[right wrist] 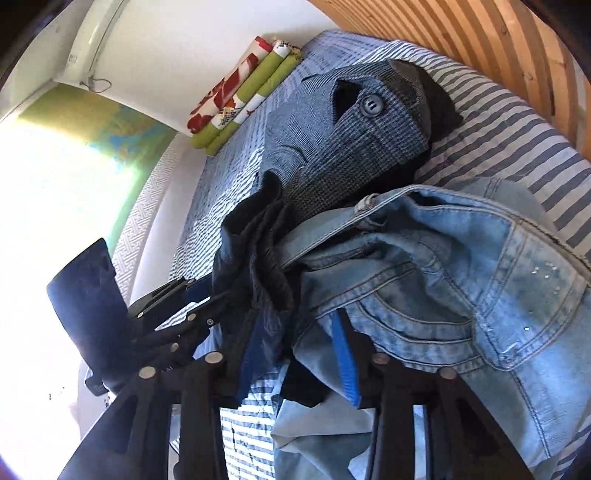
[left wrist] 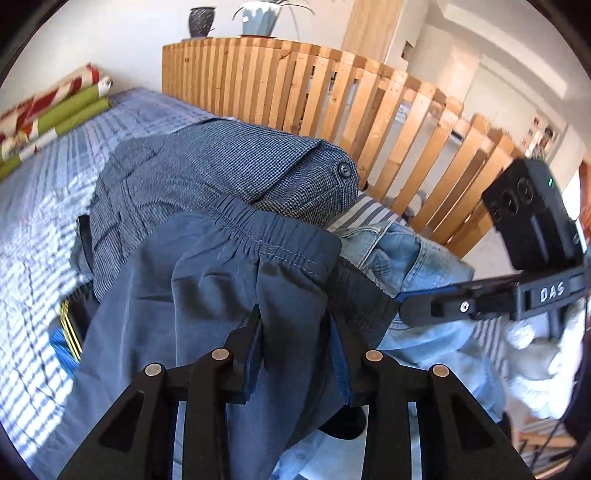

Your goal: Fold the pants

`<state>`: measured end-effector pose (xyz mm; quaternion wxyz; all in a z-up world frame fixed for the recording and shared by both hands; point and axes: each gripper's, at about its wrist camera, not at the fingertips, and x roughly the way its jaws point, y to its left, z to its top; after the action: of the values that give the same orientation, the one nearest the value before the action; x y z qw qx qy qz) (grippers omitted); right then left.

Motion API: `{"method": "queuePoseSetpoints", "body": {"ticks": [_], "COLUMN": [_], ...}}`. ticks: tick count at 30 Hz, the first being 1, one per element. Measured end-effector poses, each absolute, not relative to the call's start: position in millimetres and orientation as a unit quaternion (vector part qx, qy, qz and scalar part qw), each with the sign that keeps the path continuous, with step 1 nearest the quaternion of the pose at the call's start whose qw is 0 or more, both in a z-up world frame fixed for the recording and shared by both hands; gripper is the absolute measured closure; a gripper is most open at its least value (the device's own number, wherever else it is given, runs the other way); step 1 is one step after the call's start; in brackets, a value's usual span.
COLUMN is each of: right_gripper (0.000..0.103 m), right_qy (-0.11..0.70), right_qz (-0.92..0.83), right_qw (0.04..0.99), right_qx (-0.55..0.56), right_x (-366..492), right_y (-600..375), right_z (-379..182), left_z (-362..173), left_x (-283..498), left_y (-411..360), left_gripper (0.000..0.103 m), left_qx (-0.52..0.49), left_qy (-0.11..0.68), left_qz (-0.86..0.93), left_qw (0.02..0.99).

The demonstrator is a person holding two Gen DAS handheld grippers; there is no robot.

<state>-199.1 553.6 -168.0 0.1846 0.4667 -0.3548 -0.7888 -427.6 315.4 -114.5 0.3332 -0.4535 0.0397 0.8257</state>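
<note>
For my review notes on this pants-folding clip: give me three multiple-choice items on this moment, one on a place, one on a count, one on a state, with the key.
1. Where does the checked grey-blue garment lie?
A. on the striped bed cover
B. hung over the wooden slat railing
C. on the floor

2. How many plant pots stand on top of the railing?
A. one
B. two
C. four

3. What is between the left gripper fingers?
A. nothing
B. the light-blue jeans
C. the dark blue elastic-waist pants

Key: 1 A, the garment rests flat on the striped cover beside the railing. 2 B, a dark pot and a pale one show in the left wrist view. 3 C, the dark blue fabric bunches between the two fingers just below the elastic waistband.
</note>
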Motion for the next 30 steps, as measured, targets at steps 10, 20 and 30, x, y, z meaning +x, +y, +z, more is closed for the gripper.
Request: {"method": "queuePoseSetpoints", "body": {"ticks": [10,20,30], "right_gripper": [0.089,0.090,0.072], "right_qy": [-0.308,-0.297,-0.270], "right_qz": [-0.805,-0.814,-0.831], "right_qw": [0.181,0.184,0.203], "right_qx": [0.474,0.464,0.442], "right_x": [-215,-208,-227], "right_y": [530,535,523], "right_z": [-160,-153,-130], "left_z": [-113,-109,-86], "left_x": [-434,-427,-428], "left_y": [299,285,269], "left_gripper": [0.070,0.098,0.100], "left_qx": [-0.456,-0.444,-0.430], "left_qy": [0.013,0.026,-0.004], "left_qz": [0.821,0.826,0.838], "left_qw": [0.343,0.346,0.335]}}
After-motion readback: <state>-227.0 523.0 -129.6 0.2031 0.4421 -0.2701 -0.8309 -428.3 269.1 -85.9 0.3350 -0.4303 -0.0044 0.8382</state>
